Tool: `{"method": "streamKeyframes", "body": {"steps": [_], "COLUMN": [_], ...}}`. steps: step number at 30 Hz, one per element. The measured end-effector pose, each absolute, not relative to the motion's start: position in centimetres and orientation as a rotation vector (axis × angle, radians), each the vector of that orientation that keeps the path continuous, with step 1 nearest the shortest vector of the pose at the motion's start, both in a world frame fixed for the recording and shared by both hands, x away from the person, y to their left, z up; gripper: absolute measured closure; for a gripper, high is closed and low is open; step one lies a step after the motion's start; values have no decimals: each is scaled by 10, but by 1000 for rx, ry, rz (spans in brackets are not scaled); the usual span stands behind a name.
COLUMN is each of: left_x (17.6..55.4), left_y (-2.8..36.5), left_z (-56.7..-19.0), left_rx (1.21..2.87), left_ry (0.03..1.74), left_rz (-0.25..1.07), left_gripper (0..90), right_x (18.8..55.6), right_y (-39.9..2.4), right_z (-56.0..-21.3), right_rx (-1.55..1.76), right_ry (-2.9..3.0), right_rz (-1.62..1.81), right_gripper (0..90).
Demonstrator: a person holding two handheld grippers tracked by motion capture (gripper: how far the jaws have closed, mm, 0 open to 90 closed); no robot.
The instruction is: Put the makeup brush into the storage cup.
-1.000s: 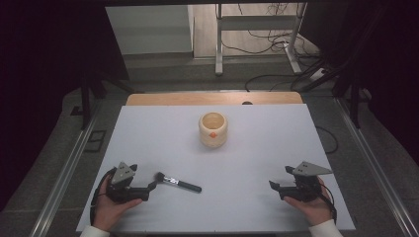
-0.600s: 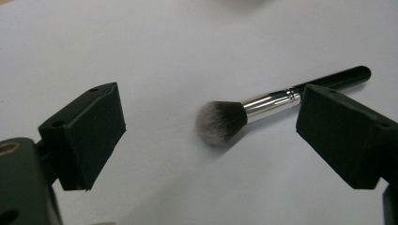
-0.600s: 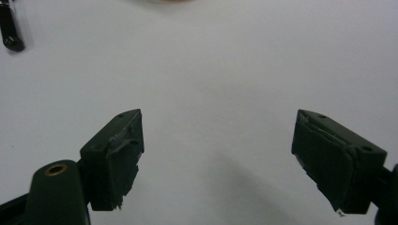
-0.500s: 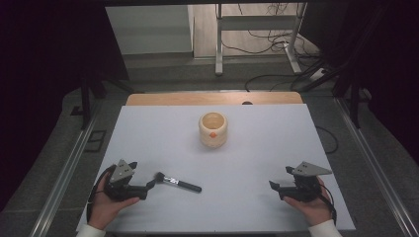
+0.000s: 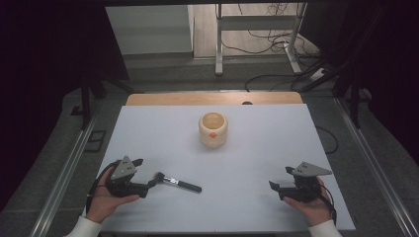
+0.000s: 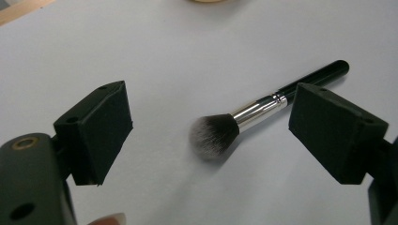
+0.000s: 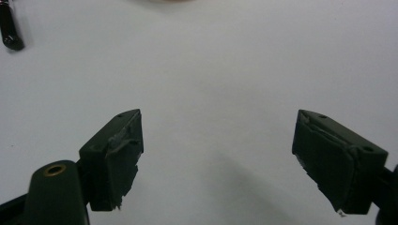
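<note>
A makeup brush [image 5: 176, 182] with a black handle, silver ferrule and dark bristle head lies flat on the white table [image 5: 247, 148], front left. My left gripper [image 5: 146, 172] lies by its bristle end. In the left gripper view the brush [image 6: 244, 117] sits between the two pads [image 6: 101, 129], apart from both. This gripper [image 6: 211, 123] is open and its jaws have just been closing a little. My right gripper [image 5: 280, 177] rests at the front right, held in a hand. Its jaws [image 7: 218, 150] are open with only bare table between them.
A pale wooden cup [image 5: 213, 129] with an orange dot on its side stands upright at the table's middle, beyond both grippers. A wooden strip [image 5: 212, 98] edges the far side. Metal rails run along the left and right of the table.
My left gripper has edged a little toward the brush's bristle head. The brush, the cup and my right gripper have stayed where they were.
</note>
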State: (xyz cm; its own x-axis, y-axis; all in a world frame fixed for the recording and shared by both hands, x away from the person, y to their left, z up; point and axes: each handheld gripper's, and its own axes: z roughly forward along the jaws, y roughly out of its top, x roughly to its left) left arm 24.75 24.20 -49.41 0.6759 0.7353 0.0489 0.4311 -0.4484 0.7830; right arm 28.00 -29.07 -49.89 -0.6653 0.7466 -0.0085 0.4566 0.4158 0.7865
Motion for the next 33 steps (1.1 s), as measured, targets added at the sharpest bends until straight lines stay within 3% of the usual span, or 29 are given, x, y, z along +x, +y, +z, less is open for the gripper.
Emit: {"method": "streamKeyframes", "body": {"steps": [9,33], "left_x": [251,273], "left_y": [241,224], "left_z": [-479,-459], "left_rx": [2169,2370], "left_ry": [837,490], "left_rz": [495,440], "left_gripper": [130,205], "right_x": [280,280], "right_y": [-290,-290], "right_z": [-499,-499], "right_rx": [1031,1029], "right_ry": [2321,2325], "right_rz": [1118,1117], "right_gripper": [177,177]}}
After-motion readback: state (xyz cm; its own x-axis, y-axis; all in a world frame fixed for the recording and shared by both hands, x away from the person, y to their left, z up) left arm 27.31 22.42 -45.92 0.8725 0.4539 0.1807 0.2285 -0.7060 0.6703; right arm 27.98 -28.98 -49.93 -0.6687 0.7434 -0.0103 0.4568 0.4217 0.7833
